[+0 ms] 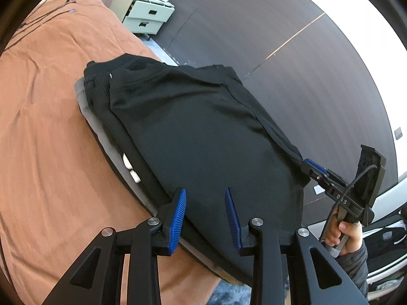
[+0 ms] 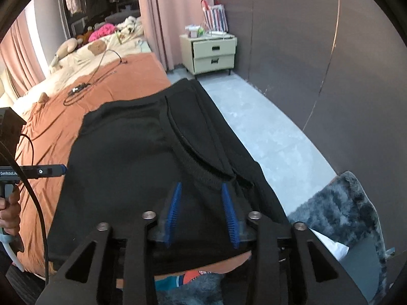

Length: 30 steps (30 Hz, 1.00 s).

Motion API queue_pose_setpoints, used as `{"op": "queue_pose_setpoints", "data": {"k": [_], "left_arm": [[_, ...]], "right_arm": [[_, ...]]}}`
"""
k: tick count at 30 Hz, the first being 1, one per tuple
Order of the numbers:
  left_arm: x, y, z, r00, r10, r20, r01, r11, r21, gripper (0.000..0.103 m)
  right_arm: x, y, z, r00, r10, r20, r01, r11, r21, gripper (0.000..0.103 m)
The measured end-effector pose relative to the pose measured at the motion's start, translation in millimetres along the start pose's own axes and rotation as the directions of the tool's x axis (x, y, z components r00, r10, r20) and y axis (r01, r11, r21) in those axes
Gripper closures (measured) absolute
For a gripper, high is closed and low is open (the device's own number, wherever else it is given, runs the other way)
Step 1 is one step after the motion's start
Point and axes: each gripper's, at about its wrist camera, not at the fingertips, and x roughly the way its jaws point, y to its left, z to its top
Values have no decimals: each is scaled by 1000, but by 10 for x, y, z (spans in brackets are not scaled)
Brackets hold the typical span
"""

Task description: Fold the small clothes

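- Black knit fabric, a folded garment [image 1: 203, 132], lies spread on the near corner of an orange-covered bed [image 1: 45, 132], atop a grey garment [image 1: 101, 127] whose edge peeks out on one side; both sit close to the bed's edge above a pale floor [image 2: 254, 117].
- Left tongs [image 1: 206, 218] hover over the garment's near hem, the blue pads [image 1: 178, 218] clearly apart with only flat cloth beneath and nothing pinched between them.
- Right tongs [image 2: 202, 213] stand over the ribbed band near the garment's other corner, the jaws likewise parted and gripping nothing; in the left wrist view their tip sits right at the cloth's far corner.
- Judged from the layout, the fold looks laid and the step in hand is a release or a re-grip: each pair of tongs should take only the top layer at its own corner, keep the hem taut between them, and lift evenly so the grey piece below is not dragged.
- Keeping the pile square to the bed's edge would stop the overhanging side from sliding toward the shaggy blue-grey rug [image 2: 338, 211].
- Hard to read: what kind of garment this is, how many layers are folded under, and whether either pad actually touches cloth.
- Small pale objects [image 1: 131, 170] show in a gap between the layers, unidentifiable.
- A colourful printed item [image 2: 193, 275] is cut off behind the right tongs' frame; only a hand [image 1: 343, 236] and sleeve of the person show.
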Motion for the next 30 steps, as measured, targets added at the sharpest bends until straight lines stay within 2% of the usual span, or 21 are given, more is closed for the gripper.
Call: {"op": "queue_pose_setpoints", "data": {"k": [4,9,12,21,25,27,28,29,30], "left_arm": [[-1,-89,-128,1000,-10,-11,10,1000,8,70],[64,-193,-274,999,-6,-43,6,1000,12,69],[89,-232,-350,998,1,-55,-1,1000,14,64],[41,-398,-539,995,28,-91,-24,999,40,60],[-194,-502,-630,997,51,-52,-48,997,66,49],[-311,-548,-653,997,75,-22,-74,995,73,43],[-394,-564,-672,996,84,-5,-84,994,74,38],[-452,-571,-692,996,88,7,-89,993,74,33],[-548,-588,-718,995,95,27,-97,992,76,29]], "right_arm": [[-54,129,-178,999,23,28,-23,1000,-8,64],[215,128,-379,997,-40,-66,40,999,-11,64],[274,83,-480,995,-46,-92,48,999,22,64],[53,97,-577,993,-25,-116,33,997,66,64],[-160,86,-531,995,6,-102,2,997,75,64],[-273,96,-533,997,10,-77,-3,997,80,55],[-343,114,-523,998,5,-56,0,996,84,38],[-417,120,-556,999,-1,-34,4,996,87,27],[-493,143,-560,1000,-7,-8,8,996,89,24]]}}
